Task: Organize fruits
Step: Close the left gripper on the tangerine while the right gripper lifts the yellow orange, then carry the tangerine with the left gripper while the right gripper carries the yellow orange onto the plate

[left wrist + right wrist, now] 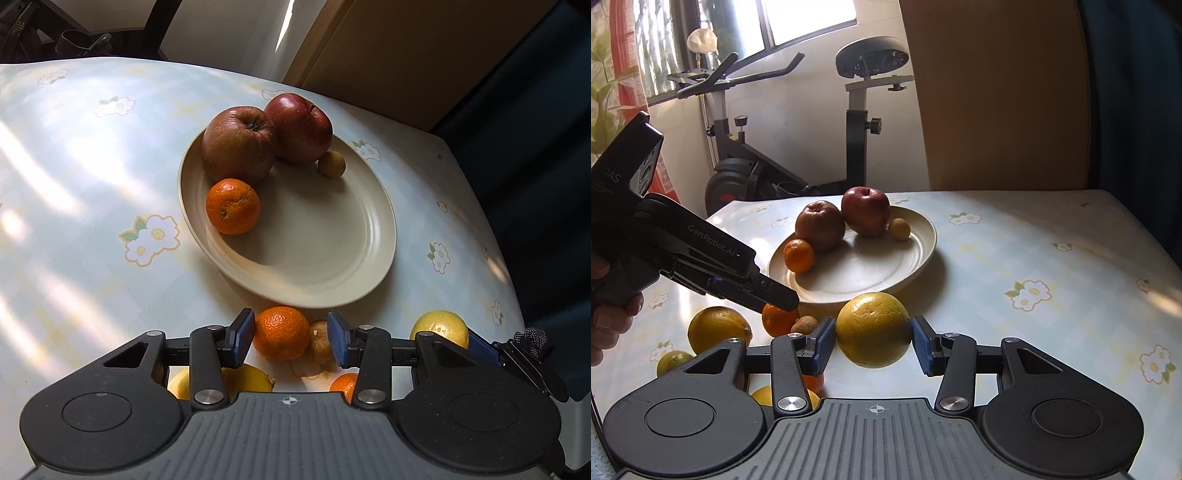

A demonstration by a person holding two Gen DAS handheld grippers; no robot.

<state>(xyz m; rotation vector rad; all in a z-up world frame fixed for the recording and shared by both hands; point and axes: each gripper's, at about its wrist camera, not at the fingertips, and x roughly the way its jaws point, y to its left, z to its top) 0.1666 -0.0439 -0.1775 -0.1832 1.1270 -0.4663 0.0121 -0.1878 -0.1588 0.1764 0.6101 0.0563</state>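
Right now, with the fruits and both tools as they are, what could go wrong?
1. The left tool straddles a tangerine with a small brown fruit touching it; closing could pinch both or knock the brown one away.
2. The right tool holds a large yellow fruit only at its sides; the round skin might slip.
3. On the plate, two apples lean together; a hard landing could set them rolling.

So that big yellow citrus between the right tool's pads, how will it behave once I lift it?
The big yellow citrus is round, so it may roll if released on the flat table. It fills the right tool pad to pad and looks heavy for such a narrow grip. The dimpled rind probably gives the pads decent friction.
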